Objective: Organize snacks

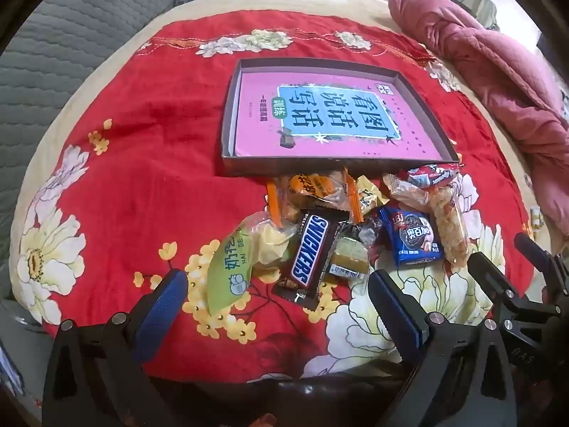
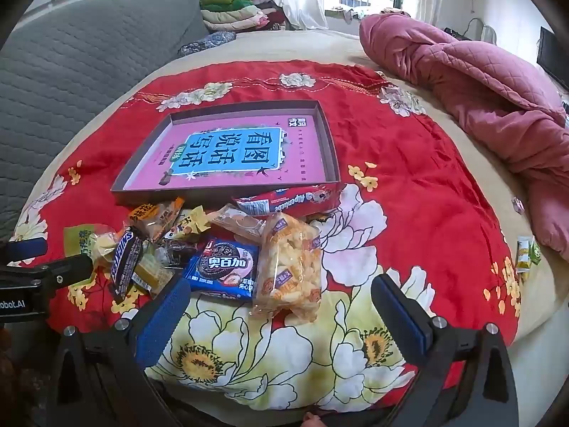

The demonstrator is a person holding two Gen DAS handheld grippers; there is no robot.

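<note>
Snickers bar (image 1: pixel 308 254) lies lengthwise toward the tray (image 1: pixel 231 117); both grippers' jaws wide.

Glossy plastic wrappers covered the snacks (image 1: pixel 355 227) beside the matt cardboard tray (image 1: pixel 231 121); the floral blanket (image 1: pixel 142 178) beneath looked soft cloth.

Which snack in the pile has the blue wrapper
The cookie pack, printed with a dark sandwich cookie. It lies at the near edge of the pile, between the Snickers bar and the clear bag of crackers. The other wrappers are brown, orange, green, red or clear.

Snack pile (image 1: pixel 355 227) lies on the blanket (image 1: pixel 142 178), just before the tray (image 1: pixel 231 114).
</note>
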